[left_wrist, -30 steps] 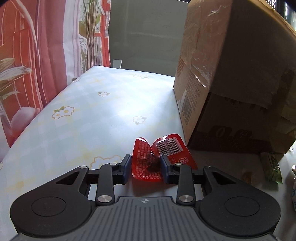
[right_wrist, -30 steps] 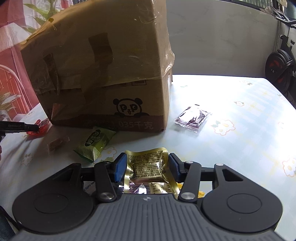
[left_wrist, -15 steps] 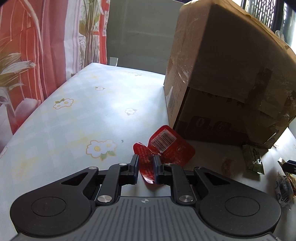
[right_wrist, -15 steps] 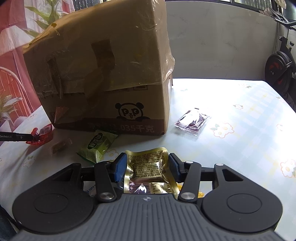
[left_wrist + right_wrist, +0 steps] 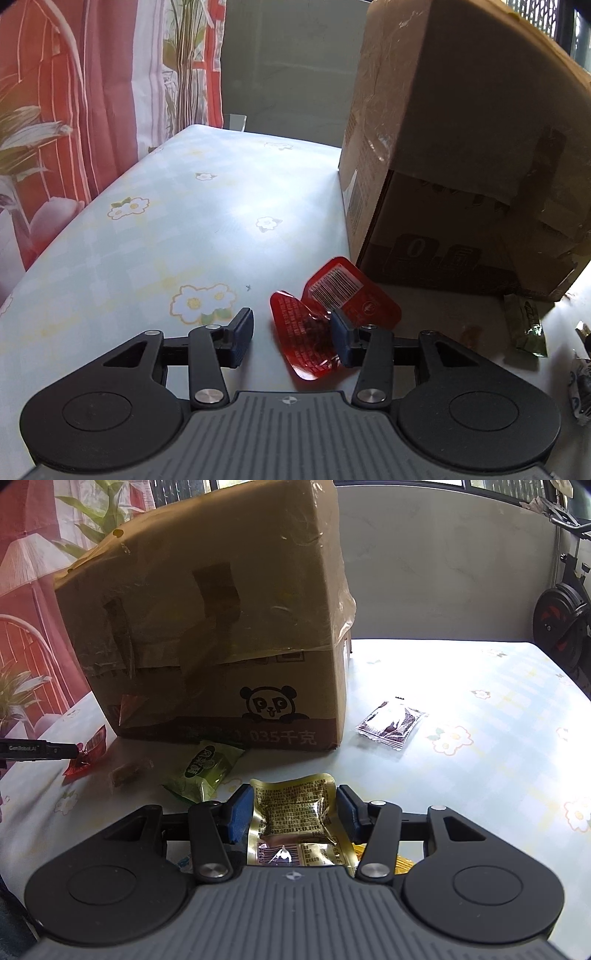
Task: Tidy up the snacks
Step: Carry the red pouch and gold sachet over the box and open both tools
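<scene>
Your left gripper [image 5: 291,338] gapes around one red packet [image 5: 314,332]; your right gripper [image 5: 294,814] pinches one gold packet [image 5: 295,825].
Crumpled, barcoded red packet lies on the table [image 5: 166,240] beside one cardboard box [image 5: 461,166]; one green packet [image 5: 205,770] and one dark packet [image 5: 391,723] lie nearby.

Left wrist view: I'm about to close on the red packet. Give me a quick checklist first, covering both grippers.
1. Left gripper open enough: ok, the jaws stand wide.
2. Red packet centred between the fingers: not ok, it lies against the right finger with a gap on the left side.
3. Right gripper holding the gold packet: ok, both pads press its edges and it buckles.
4. Cardboard box clear of the left fingers: ok, it stands beyond them.
5. Box opening free for a drop: cannot tell, the top is out of view.
</scene>
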Motion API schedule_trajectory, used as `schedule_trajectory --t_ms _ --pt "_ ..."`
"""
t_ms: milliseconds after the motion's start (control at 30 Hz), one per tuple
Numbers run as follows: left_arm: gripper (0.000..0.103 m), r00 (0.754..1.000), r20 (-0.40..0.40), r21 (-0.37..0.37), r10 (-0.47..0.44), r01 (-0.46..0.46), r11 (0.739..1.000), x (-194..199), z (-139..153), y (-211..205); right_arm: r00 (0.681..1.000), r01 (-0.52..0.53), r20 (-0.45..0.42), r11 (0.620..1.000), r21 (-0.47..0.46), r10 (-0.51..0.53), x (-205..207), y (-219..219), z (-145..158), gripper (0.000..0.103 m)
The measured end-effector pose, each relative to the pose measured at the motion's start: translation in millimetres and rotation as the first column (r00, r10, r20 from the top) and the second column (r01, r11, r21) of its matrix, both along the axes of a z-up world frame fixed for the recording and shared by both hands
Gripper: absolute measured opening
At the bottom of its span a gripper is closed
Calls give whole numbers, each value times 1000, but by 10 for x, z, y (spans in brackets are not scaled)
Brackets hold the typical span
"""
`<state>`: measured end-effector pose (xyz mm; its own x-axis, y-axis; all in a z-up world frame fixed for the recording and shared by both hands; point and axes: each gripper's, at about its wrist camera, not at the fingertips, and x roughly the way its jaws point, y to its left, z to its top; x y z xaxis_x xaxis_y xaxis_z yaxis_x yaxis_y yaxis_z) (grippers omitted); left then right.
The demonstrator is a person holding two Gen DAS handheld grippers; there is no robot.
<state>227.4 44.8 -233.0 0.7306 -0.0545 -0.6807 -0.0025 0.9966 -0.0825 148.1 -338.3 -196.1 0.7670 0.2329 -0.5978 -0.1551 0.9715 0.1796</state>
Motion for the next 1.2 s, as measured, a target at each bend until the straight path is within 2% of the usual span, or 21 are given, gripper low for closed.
schedule_trajectory --t_ms 133,267,433,500,533,633,833,1200 --pt "52 1000 26 31 -2 1 1000 37 -34 -56 1000 -1 -1 1000 -1 1 0 -5 -1 52" --pt "66 999 39 75 -25 22 997 46 -61 -172 1000 1 -3 1000 0 -1 16 -2 -14 52" --pt "67 998 53 96 -20 15 995 79 -78 -238 1000 -5 -5 1000 3 5 16 1 -28 52" --pt "62 998 57 105 -11 5 994 90 -78 -242 1000 -5 -5 1000 2 5 15 1 -29 52" --pt "50 998 61 108 -2 -5 994 81 -73 -240 1000 -4 -5 1000 3 4 16 1 -29 52" --pt "31 999 53 34 -5 3 999 43 -32 -158 1000 0 -2 1000 4 0 12 -9 -26 52" --pt "29 994 77 52 -80 76 996 -234 31 -290 1000 6 7 1000 8 -6 -3 -18 -12 52" --pt "29 984 145 -34 -107 113 993 -566 363 -312 998 -3 70 1000 31 1 -129 -14 168 52"
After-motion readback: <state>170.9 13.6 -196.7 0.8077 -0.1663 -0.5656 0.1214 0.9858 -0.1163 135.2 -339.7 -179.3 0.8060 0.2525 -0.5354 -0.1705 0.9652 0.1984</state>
